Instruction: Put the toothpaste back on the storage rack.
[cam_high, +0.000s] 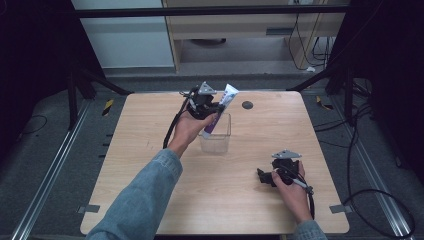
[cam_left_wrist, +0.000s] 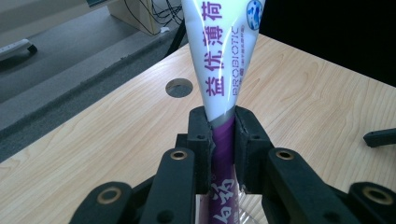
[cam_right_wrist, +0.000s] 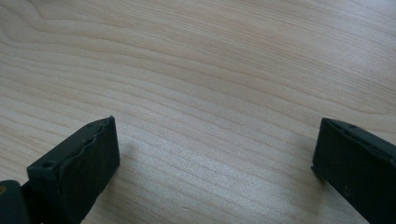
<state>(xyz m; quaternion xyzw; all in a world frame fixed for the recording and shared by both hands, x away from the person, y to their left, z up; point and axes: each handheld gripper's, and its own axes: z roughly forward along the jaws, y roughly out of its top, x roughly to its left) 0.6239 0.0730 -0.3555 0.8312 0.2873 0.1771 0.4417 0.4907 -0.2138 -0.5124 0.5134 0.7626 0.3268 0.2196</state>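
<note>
- A light wooden table stands on grey carpeted floor, with dark stands at the sides and pale cabinets behind it; a small round hole sits near the table's far edge.
- A clear plastic container stands upright around the middle of the table.
- The left gripper, held in a hand with a denim sleeve, is clamped on a white and purple toothpaste tube.
- In the left gripper view the jaws press on the tube at its purple band, the white end rising past them.
- The tube leans tilted, its lower end down inside the container.
- The right gripper rests low over the table's near right part, well apart from the container.
- Its pads stand wide apart with only bare wood between them.
</note>
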